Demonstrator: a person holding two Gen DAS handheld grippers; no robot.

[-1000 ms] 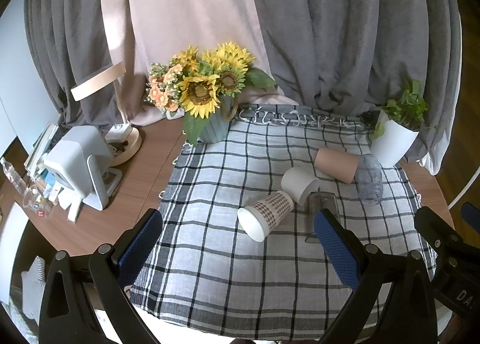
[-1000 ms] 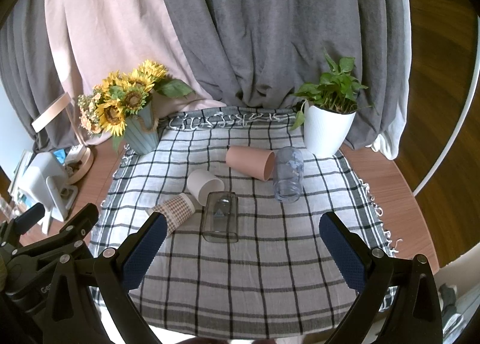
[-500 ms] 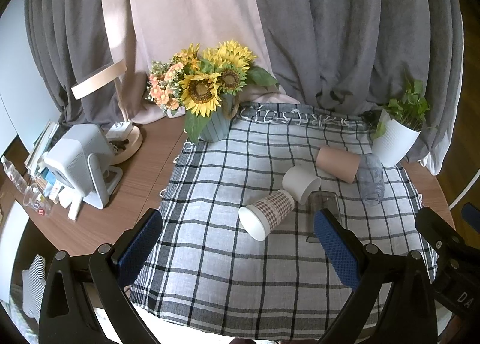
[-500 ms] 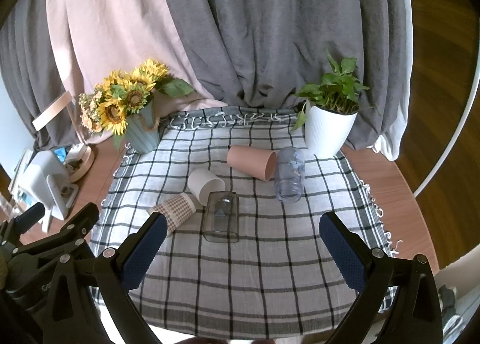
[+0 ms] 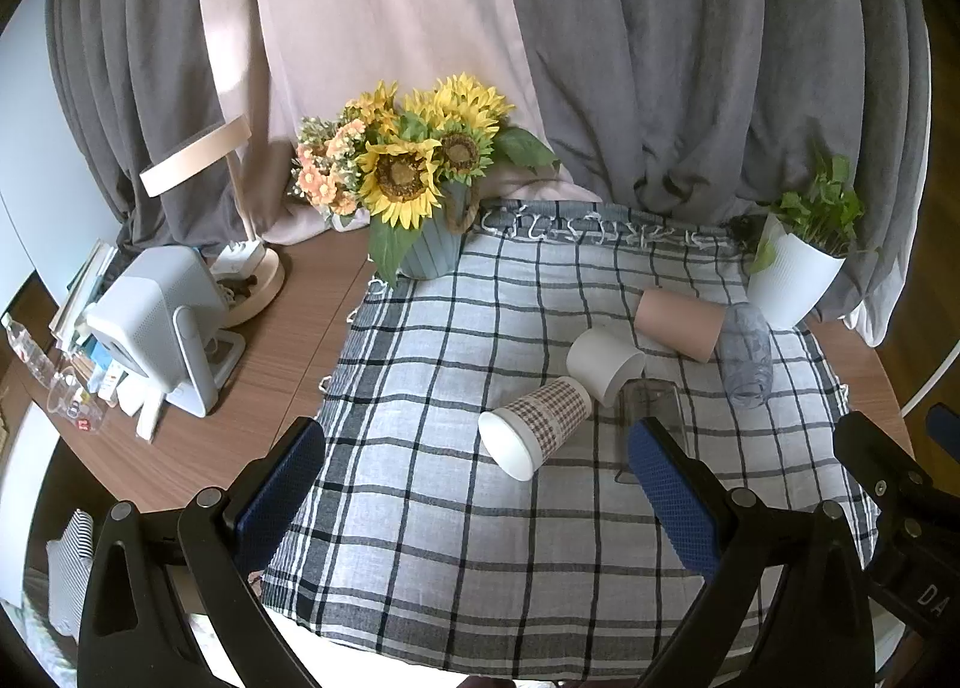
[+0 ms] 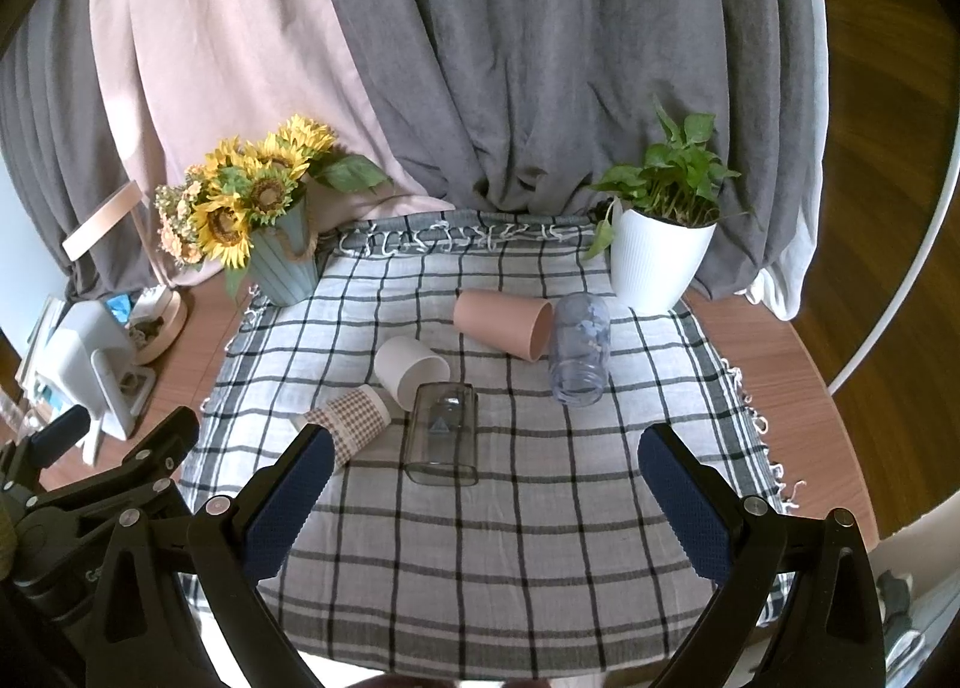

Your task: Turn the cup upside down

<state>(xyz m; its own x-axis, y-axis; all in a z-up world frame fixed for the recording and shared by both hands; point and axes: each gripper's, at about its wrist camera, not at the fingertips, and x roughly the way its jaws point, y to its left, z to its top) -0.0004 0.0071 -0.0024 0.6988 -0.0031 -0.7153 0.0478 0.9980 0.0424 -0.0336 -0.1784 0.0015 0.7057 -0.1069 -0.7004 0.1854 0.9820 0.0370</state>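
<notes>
Several cups lie on their sides on a checked cloth (image 6: 480, 538): a houndstooth paper cup (image 5: 534, 425) (image 6: 348, 427), a white cup (image 5: 605, 365) (image 6: 411, 367), a clear square glass (image 6: 443, 431) (image 5: 654, 406), a pink cup (image 6: 504, 322) (image 5: 681, 323) and a bluish clear glass (image 6: 579, 349) (image 5: 746, 352). My left gripper (image 5: 477, 478) is open and empty, above the cloth's near edge. My right gripper (image 6: 485, 475) is open and empty, in front of the square glass.
A sunflower vase (image 5: 429, 244) (image 6: 282, 268) stands at the cloth's far left corner, a white plant pot (image 6: 657, 262) (image 5: 792, 280) at the far right. A lamp base (image 5: 252, 292) and a white device (image 5: 156, 322) sit on the wooden table, left.
Both grippers have drifted very slightly; the cups have not moved and both grippers stay open.
</notes>
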